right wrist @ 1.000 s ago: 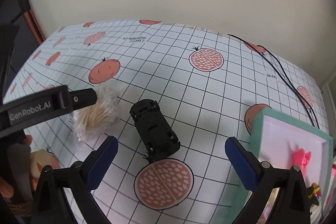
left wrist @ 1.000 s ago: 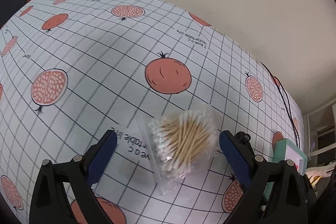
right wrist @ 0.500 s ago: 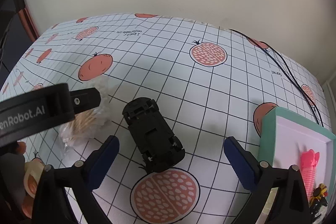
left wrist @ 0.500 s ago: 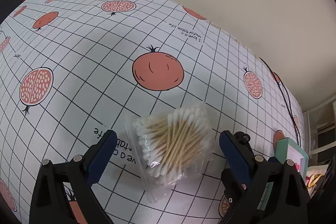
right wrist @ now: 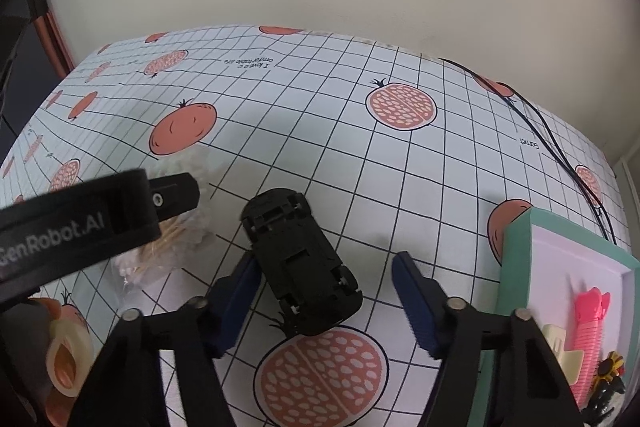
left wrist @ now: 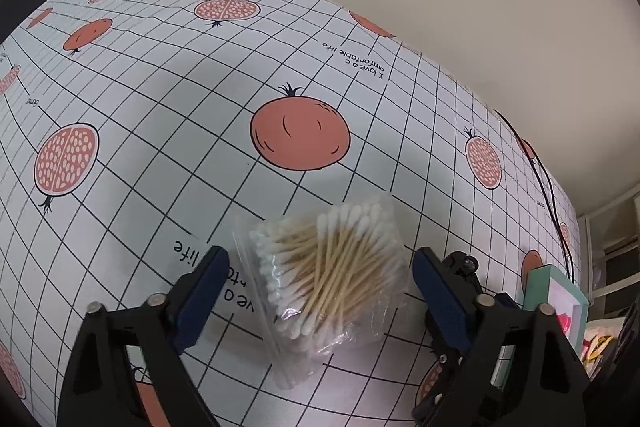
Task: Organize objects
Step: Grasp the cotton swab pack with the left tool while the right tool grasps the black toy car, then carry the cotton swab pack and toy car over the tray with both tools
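Observation:
A clear bag of cotton swabs (left wrist: 328, 283) lies on the pomegranate-print tablecloth (left wrist: 200, 99). My left gripper (left wrist: 316, 291) is open, its blue pads either side of the bag without touching it. In the right wrist view a black toy car (right wrist: 300, 263) lies upside down on the cloth, wheels up. My right gripper (right wrist: 326, 303) is open around the car's near end, the left pad close to its side. The swab bag (right wrist: 172, 235) shows partly behind the left gripper's body. A teal box (right wrist: 520, 255) with a white inside holds a pink comb (right wrist: 588, 331) and small clips.
A black cable (right wrist: 560, 151) runs along the table's far right, near the wall. The teal box (left wrist: 538, 283) stands at the right edge, beside the car (left wrist: 460, 263). A hand with a roll of tape (right wrist: 64, 359) on a finger shows at lower left.
Both grippers have moved forward and lower. The swab bag now sits between the left pads, and the car's near end lies between the right pads. Nothing has been taken hold of.

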`<state>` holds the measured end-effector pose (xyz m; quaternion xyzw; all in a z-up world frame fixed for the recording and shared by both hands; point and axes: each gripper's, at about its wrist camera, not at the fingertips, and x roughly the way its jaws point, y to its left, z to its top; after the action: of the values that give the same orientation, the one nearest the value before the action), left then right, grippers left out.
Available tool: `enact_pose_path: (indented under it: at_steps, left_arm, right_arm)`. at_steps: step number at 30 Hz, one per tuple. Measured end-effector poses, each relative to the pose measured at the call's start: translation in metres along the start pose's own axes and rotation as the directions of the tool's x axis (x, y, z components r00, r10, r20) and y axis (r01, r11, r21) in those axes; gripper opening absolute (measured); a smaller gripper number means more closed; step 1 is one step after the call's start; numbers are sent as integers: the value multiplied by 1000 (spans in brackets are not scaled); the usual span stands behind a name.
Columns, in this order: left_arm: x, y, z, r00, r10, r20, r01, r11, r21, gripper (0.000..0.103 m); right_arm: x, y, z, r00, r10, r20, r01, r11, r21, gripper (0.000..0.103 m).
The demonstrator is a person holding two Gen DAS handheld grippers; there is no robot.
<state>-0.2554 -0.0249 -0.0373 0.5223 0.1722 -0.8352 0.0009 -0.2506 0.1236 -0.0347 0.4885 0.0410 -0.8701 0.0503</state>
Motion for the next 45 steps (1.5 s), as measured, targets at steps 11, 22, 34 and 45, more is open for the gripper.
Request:
enact_pose_path:
  at_steps: [11,22,34,45]
  left_arm:
    - [-2,-2,2,1000,5,-7,-5,1000,30,73]
    - [-4,1,5,1000,16,5,-17,998,56,73]
    - [-1,-4,1,998,42,46,-46,995,86,75]
    - [1,-7,-2,997,60,57,-65,992,108,67]
  right_arm:
    - [1,-4,-2,1000,12,-16,-11,1000,16,40]
    - [0,-6,-4,1000,25,-19,-25,1000,17,35]
    - [-1,-5,-4,1000,22,-20,-22,1000,16,36]
    - [-1,-5,-4,1000,16,-23,-15,1000,11,36]
